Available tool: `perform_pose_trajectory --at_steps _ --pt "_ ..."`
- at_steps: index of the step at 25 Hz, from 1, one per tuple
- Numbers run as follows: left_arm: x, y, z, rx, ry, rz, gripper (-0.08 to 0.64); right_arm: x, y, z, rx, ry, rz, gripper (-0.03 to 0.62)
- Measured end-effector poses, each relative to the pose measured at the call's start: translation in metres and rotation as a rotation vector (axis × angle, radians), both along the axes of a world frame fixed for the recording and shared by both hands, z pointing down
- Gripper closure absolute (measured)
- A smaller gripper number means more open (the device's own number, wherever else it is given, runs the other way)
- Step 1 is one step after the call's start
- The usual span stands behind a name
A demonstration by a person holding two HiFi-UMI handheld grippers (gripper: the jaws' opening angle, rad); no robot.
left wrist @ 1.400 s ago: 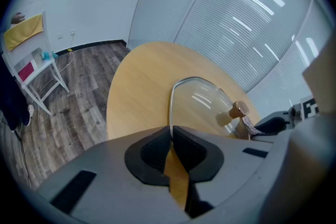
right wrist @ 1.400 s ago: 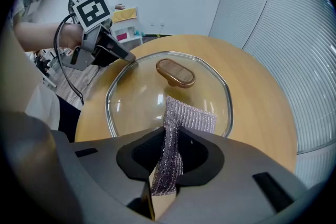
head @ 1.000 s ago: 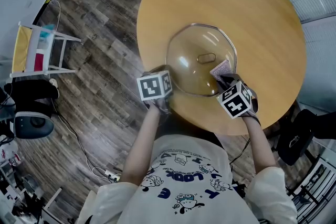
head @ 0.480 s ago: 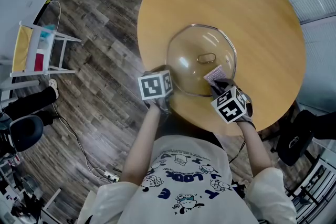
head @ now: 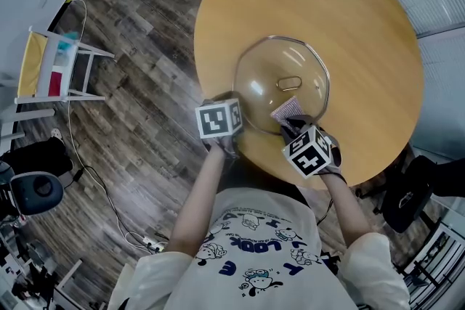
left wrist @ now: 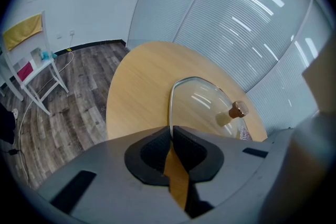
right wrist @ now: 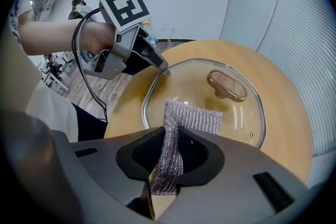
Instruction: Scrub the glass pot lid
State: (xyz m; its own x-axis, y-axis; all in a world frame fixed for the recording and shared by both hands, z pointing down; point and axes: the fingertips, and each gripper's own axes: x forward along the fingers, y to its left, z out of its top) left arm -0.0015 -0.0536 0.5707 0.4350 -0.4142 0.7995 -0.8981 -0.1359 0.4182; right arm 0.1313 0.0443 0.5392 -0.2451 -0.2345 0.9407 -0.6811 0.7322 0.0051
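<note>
The domed glass pot lid (head: 282, 80) lies on the round wooden table (head: 363, 25), its metal handle (head: 289, 83) on top. My left gripper (head: 235, 102) is shut on the lid's rim at its near-left edge; in the left gripper view the rim (left wrist: 171, 113) runs straight into the shut left gripper (left wrist: 170, 137). My right gripper (head: 290, 124) is shut on a grey-purple scrub pad (head: 286, 110), which rests on the near side of the glass. In the right gripper view the scrub pad (right wrist: 191, 116) sticks out of the right gripper (right wrist: 169, 150) onto the lid (right wrist: 231, 113), below the handle (right wrist: 227, 85).
The table's near edge lies just under both grippers, close to the person's body. On the wood floor to the left stand a white rack with a yellow cloth (head: 52, 67) and a dark chair base (head: 36, 189), with a cable (head: 94, 178) trailing between them.
My right gripper has slid the scrub pad leftward and nearer across the glass, from the lid's right side toward its near middle. The left gripper has kept its hold on the rim.
</note>
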Motion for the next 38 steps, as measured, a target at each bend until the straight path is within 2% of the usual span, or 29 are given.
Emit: perform_pose_trajectory --at_steps 23,38 --pt "0.001 -0.001 -0.002 0.002 0.001 0.007 0.532 -0.055 -0.006 -0.001 -0.004 -0.074 -0.048 0.509" --pt "0.002 -0.002 -0.001 0.002 0.004 0.005 0.532 -0.07 -0.028 -0.003 -0.018 -0.162 0.031 0.509"
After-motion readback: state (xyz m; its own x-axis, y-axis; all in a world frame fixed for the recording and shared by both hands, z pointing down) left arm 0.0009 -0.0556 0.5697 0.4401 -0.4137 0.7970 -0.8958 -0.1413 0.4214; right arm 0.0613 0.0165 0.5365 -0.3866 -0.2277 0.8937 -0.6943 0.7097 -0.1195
